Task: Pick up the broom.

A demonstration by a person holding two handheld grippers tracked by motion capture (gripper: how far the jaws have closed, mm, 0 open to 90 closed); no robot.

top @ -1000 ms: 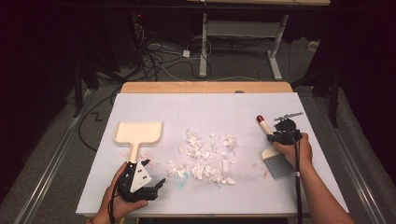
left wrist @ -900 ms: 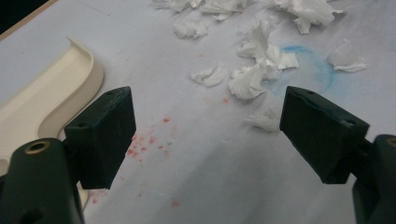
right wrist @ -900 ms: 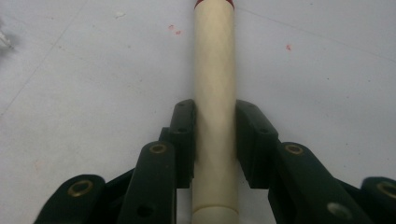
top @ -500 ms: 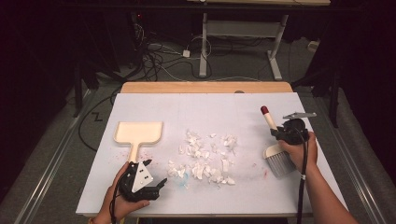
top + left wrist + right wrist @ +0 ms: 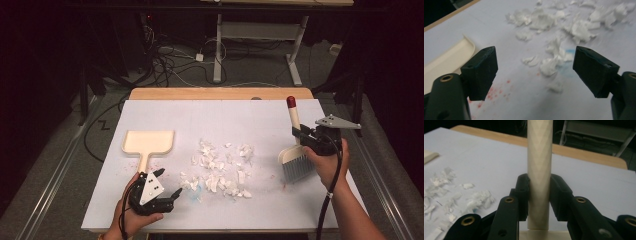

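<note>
A small hand brush with a cream handle, red tip and grey bristles hangs upright over the table's right side. My right gripper is shut on its handle, both pads pressing it. Several white paper scraps lie scattered mid-table, also seen as paper scraps ahead of the left jaws. A cream dustpan lies flat to their left, its rim beside the left jaw. My left gripper rests near the front edge, open with nothing between its fingers.
The white table top has a wooden strip along its far edge. Faint red specks and a blue smudge mark the surface near the left gripper. Cables and desk legs stand on the floor beyond.
My right gripper has lifted the brush off the table and carried it right, tipping the handle upright. The left gripper has stayed in place.
</note>
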